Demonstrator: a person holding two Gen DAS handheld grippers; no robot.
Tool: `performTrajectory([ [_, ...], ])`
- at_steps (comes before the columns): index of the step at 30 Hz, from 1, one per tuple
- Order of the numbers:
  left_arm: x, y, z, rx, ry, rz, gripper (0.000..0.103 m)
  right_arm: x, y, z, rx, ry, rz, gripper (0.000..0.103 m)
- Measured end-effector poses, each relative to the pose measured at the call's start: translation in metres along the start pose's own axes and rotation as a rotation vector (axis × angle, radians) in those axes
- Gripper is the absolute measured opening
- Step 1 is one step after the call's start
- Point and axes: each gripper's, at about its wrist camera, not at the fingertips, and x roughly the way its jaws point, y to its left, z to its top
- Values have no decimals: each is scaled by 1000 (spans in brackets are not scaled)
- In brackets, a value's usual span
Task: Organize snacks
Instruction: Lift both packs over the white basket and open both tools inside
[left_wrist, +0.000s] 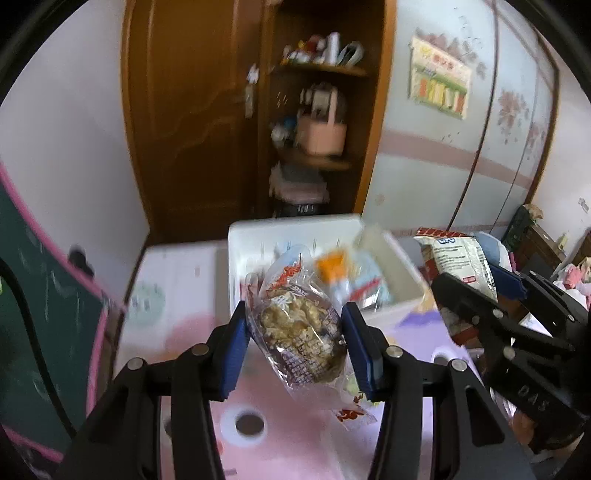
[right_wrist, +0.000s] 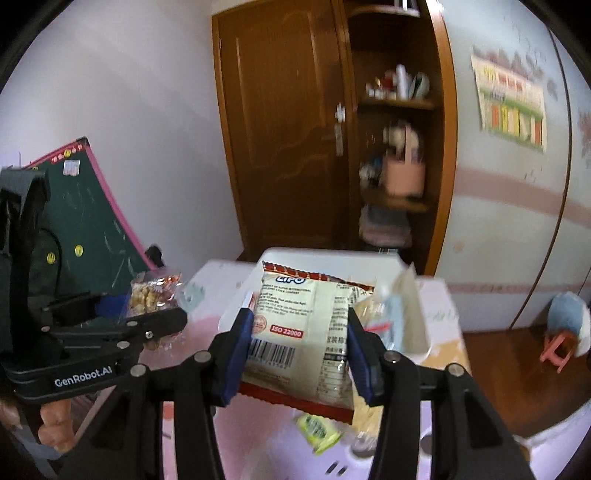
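A: Quick pass. Left gripper (left_wrist: 293, 345)?

B: Closed partway on a clear bag (left_wrist: 299, 328) of brownish puffed snack, pads pressing both sides. Bag's in the air, just short of the white bin (left_wrist: 291, 225), over the counter (left_wrist: 177, 295).

A: Right gripper (right_wrist: 295, 356)?

B: Same deal: jaws pinching a cream packet (right_wrist: 310, 332) with red edges, barcode and "ISO 22000" showing. Held up in front of the bin, near its front rim. Also seen from the left wrist view, to the right of the bin.

A: Bin contents?

B: Already a few packets inside, something orange-and-white (left_wrist: 334, 271) plus a pale wrapper beside it. Blurry, can't read the labels.

A: So progress?

B: I'd call it partway. Some snacks are in the bin, two are in hand and not dropped yet. Both look headed for the bin, but that's a guess.

A: Anything left out?

B: Yes. A small yellow-green packet (right_wrist: 319, 432) lies on the counter on the near side of the bin, below the cream packet. Something pale next to it too, too smeared to name. So at least one more after these two.

A: Beyond the bin?

B: Wooden cabinet (left_wrist: 192, 110) behind it, shelves with clutter. Not task stuff.

A: Motion blur?

B: Heavy on the bin and shelves. Grippers and held bags are sharp enough.
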Motion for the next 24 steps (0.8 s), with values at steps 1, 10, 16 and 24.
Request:
performTrajectory([
  [1,-3,-4,11,13,-15,1,48,-3,-1,9,-6,-22,-9,49],
  [10,17,-17,103,80,-108,93,48,9,-20,81,-16,-129,-99,49],
  [16,69,-4,129,60,-64,132,48,54,-36,104,-6,-104,-136,49],
  [24,151,4,120,103,30,192,50,117,-48,96,-11,-7,-167,50],
])
